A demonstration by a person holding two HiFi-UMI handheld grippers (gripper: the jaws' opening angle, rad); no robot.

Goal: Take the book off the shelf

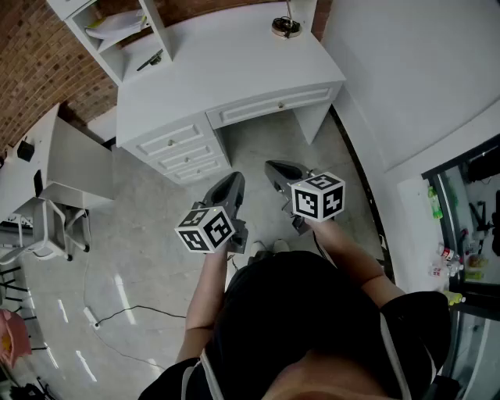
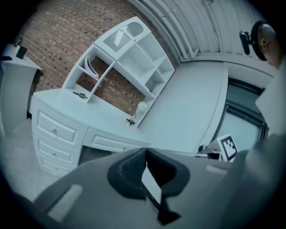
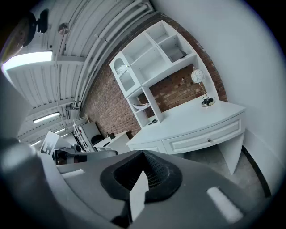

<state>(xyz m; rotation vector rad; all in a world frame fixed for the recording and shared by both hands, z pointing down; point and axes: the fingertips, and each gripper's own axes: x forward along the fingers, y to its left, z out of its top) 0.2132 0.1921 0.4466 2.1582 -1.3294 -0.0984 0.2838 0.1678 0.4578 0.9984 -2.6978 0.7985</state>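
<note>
The book (image 1: 116,25) is a pale, curved volume leaning inside a lower left compartment of the white shelf unit (image 1: 160,23) on the desk (image 1: 234,70). It shows too in the left gripper view as the book (image 2: 89,67) and in the right gripper view as the book (image 3: 140,104). My left gripper (image 1: 232,186) and right gripper (image 1: 279,169) hover over the floor in front of the desk, well short of the shelf. Both have their jaws shut with nothing between them, as seen at the left gripper (image 2: 145,150) and right gripper (image 3: 143,153).
A small globe lamp (image 1: 286,26) stands at the desk's far right, and a small black object (image 1: 150,60) lies near the shelf. Drawers (image 1: 183,152) fill the desk's left front. A white side table (image 1: 55,160) and chair (image 1: 47,230) stand left; a cable (image 1: 117,316) crosses the floor.
</note>
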